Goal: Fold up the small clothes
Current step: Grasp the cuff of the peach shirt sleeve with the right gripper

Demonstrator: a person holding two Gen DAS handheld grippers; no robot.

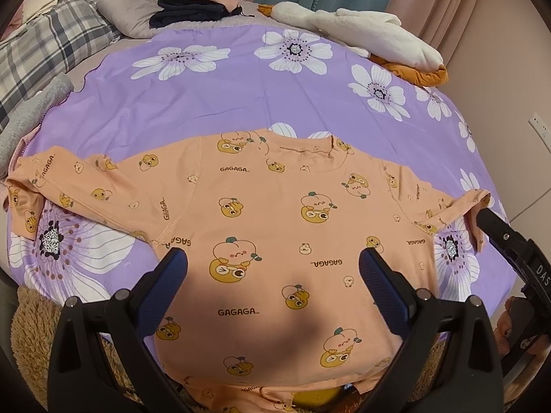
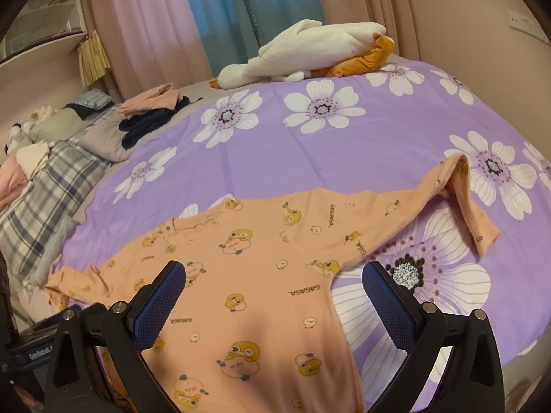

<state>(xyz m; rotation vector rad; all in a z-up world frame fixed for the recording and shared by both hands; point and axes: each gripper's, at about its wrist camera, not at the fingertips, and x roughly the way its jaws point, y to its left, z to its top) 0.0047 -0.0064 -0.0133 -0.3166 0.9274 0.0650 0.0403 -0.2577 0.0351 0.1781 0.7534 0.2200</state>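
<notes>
Pink and teal curtains (image 2: 193,20) hang behind the bed, and across its purple flowered sheet (image 1: 193,110) we have a small peach shirt (image 1: 275,241) laid flat near the front edge, collar toward the far side and hem spilling over the edge toward us. We judge it was spread this way so both sleeves can be turned inward over the body. Our left gripper (image 1: 273,261) hovers over the chest with its jaws wide and nothing between them; our right gripper (image 2: 273,275) hangs just as wide and empty above the shirt's right side, near the underarm. The right sleeve (image 2: 461,199) lies doubled over on itself toward the sheet's right edge, while the left sleeve (image 1: 51,186) reaches the left edge, close to a grey cloth (image 1: 24,120). Room is good: the sheet beyond the collar is bare, and the plush goose (image 2: 310,51) and the stacked clothes (image 2: 151,110) sit well apart along the far side. We think the front edge is the tight spot, since the hem already overhangs it.
</notes>
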